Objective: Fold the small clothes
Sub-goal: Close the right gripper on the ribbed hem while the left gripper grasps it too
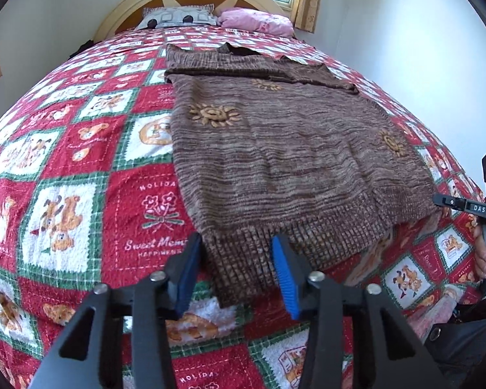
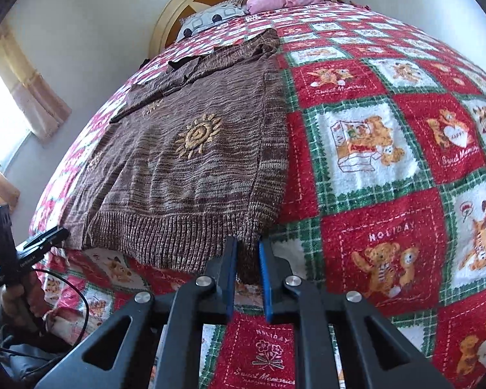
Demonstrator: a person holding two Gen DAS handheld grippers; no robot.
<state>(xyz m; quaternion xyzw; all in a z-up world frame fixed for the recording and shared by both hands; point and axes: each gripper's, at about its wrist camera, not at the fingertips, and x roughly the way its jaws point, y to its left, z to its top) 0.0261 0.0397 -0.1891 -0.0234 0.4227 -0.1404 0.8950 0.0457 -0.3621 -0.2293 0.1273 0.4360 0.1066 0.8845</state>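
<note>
A brown knitted sweater (image 1: 275,149) with tan sun motifs lies flat on the bed, sleeves folded across its top, ribbed hem toward me. My left gripper (image 1: 238,246) is open, its blue pads (image 1: 283,269) on either side of the hem's left corner, which lies between them. In the right wrist view the sweater (image 2: 191,162) fills the left half. My right gripper (image 2: 247,249) has its jaws narrowed around the hem's right corner, a small gap still showing; I cannot tell whether it grips the cloth. Each gripper shows at the other view's edge: the right one (image 1: 466,207), the left one (image 2: 45,236).
The bed carries a red, green and white teddy-bear blanket (image 1: 81,168), which also shows in the right wrist view (image 2: 388,162). Pillows (image 1: 178,17) and a pink pillow (image 1: 256,21) sit at the headboard. White walls and curtained windows surround the bed.
</note>
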